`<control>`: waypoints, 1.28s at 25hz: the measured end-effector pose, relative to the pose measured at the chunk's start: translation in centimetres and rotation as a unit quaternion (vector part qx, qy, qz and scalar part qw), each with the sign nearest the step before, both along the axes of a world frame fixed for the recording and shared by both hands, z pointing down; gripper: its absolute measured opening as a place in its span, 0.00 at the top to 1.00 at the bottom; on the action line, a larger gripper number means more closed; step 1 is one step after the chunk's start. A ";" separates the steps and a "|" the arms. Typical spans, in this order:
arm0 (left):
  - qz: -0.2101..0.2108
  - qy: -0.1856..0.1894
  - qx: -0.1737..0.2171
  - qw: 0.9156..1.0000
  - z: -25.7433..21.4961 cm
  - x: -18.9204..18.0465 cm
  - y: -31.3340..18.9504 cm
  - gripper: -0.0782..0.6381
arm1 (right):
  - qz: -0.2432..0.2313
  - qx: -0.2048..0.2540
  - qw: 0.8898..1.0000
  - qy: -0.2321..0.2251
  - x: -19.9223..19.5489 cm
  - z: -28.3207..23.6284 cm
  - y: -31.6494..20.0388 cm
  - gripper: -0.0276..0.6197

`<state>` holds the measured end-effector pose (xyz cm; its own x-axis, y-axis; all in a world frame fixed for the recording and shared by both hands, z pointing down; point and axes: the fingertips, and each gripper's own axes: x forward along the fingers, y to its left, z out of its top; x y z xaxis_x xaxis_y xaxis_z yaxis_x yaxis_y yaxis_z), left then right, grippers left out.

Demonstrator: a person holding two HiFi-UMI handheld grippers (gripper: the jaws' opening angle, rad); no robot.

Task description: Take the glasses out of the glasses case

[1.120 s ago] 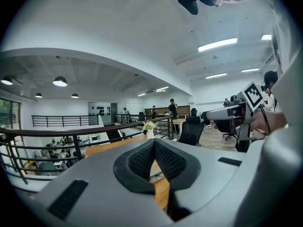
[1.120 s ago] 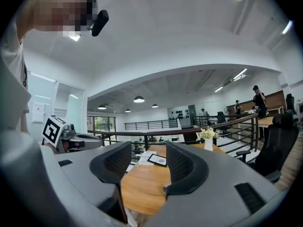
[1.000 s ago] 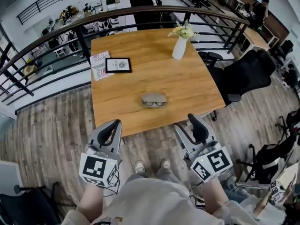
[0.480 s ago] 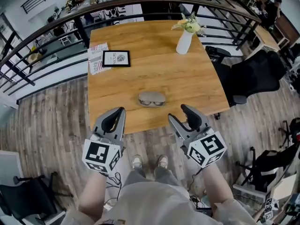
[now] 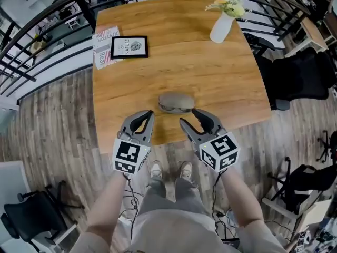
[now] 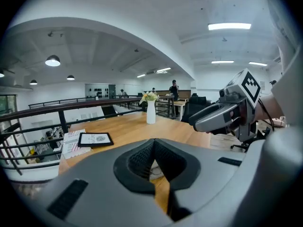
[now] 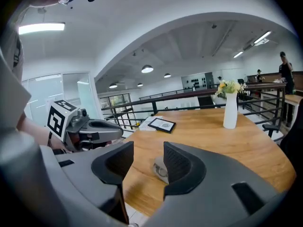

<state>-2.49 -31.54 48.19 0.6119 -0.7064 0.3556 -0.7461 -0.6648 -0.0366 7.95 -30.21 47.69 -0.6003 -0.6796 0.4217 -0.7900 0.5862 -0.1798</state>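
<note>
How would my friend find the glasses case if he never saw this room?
Find the big wooden table. Near its edge closest to the person lies the glasses case. It is a small grey oval on its own, unlike the tall white vase and the flat black picture frame at the far end.

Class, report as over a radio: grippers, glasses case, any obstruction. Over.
Left gripper shut, empty. Right gripper fingers apart, closing, nothing between them. Glasses case on table just ahead, glasses inside, untouched. Path clear.
</note>
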 end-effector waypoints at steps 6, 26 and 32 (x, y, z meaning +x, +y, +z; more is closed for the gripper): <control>0.004 -0.009 -0.060 0.998 8.1 0.5 -1.6 0.87 | -0.007 -0.047 0.999 0.006 -0.8 7.1 -1.1 0.62; 0.019 0.020 -0.152 0.988 19.6 4.5 -4.9 0.87 | -0.004 -0.112 0.994 0.016 -1.1 18.4 -4.2 0.62; 0.023 0.023 -0.156 0.987 19.8 4.5 -4.8 0.87 | -0.022 -0.081 0.995 0.056 -0.6 16.6 -6.8 0.62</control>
